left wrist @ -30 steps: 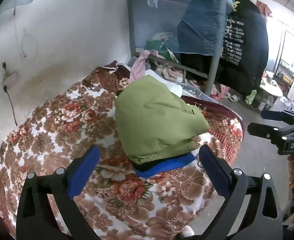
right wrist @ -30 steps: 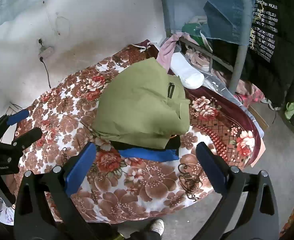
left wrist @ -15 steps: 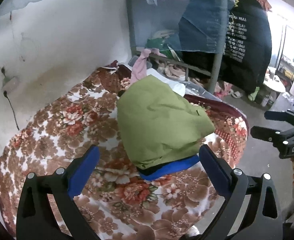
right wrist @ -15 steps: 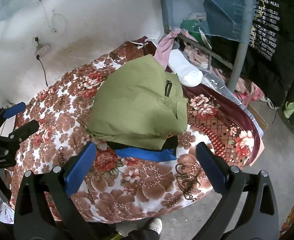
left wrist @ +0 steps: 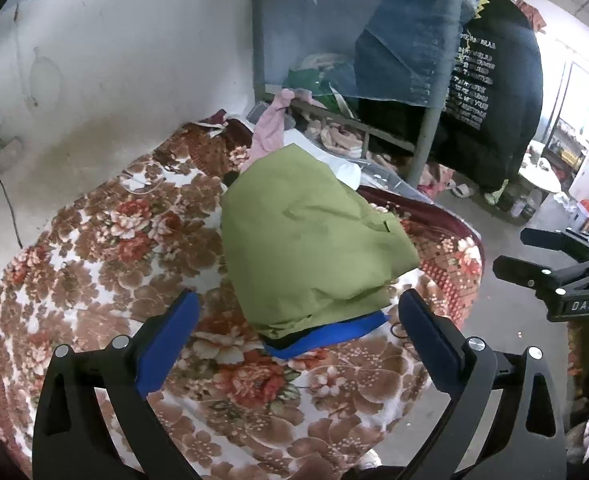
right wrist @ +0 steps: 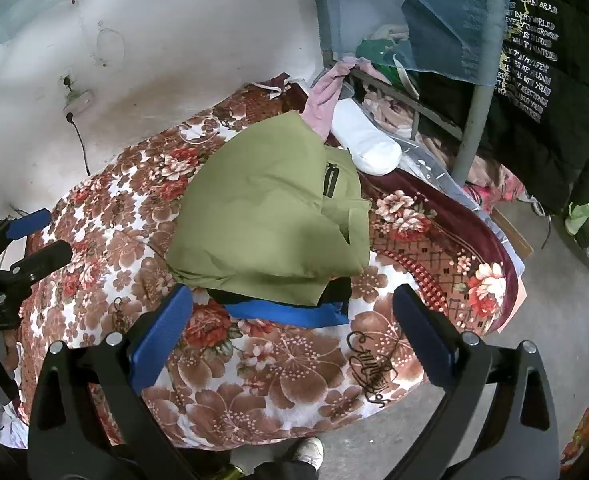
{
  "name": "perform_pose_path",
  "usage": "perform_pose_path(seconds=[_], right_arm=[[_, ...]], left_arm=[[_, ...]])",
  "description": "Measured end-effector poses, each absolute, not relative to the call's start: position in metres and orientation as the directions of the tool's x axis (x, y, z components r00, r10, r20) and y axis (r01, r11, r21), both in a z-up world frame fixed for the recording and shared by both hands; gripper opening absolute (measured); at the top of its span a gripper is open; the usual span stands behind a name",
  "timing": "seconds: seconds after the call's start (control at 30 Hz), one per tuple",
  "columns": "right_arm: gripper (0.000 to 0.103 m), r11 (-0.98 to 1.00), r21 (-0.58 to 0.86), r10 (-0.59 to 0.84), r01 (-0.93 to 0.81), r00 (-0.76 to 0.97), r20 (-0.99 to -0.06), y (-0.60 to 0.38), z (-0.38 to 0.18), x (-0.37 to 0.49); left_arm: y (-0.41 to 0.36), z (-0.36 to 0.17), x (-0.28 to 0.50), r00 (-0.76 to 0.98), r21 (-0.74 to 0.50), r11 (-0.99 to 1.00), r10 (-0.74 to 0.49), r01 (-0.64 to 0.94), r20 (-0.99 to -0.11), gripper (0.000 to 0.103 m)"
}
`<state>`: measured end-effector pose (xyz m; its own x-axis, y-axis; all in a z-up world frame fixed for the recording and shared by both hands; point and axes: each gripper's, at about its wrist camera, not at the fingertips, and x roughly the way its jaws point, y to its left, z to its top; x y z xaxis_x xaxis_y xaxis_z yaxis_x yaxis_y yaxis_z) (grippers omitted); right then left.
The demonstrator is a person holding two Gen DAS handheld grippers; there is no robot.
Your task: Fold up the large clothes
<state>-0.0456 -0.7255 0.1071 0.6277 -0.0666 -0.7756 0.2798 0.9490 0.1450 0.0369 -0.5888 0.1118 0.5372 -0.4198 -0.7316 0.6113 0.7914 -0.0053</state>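
A folded olive-green garment point(left wrist: 310, 236) lies on the floral blanket point(left wrist: 106, 248) of the bed, on top of a black layer and a blue garment point(left wrist: 330, 336). It also shows in the right wrist view point(right wrist: 262, 216), with the blue garment point(right wrist: 290, 314) sticking out at the near edge. My left gripper point(left wrist: 296, 328) is open and empty, held above the near edge of the pile. My right gripper point(right wrist: 292, 320) is open and empty, also above the near edge. Neither touches the clothes.
A white pillow point(right wrist: 364, 138) and a pink cloth point(right wrist: 326, 96) lie behind the pile. A metal bunk post point(right wrist: 470, 128) and a hanging black jacket point(right wrist: 542, 92) stand to the right. A wall point(left wrist: 106, 80) with a socket and cable runs along the left. Bare floor point(right wrist: 542, 320) lies right of the bed.
Both grippers have drawn slightly back and up from the bed; the folded pile lies still and both grippers stay open.
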Motion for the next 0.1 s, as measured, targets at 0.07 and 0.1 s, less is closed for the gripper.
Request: perform_pose_path(seconds=[0.07,0.1], right_arm=[[0.098,0.950,0.146,-0.064,0.276,0.628,-0.775,-0.7263,0.1069,-0.0443],[0.098,0.949,0.146,-0.065,0.278,0.629,-0.775,-0.7274,0.1071,-0.0443]], left_arm=[[-0.5898,0.1115,0.0372,0.538,-0.001,0.789,-0.420,0.615,-0.731,0.098],[-0.5898,0.1120,0.0368,0.543,0.007,0.786,-0.420,0.618,-0.727,0.098]])
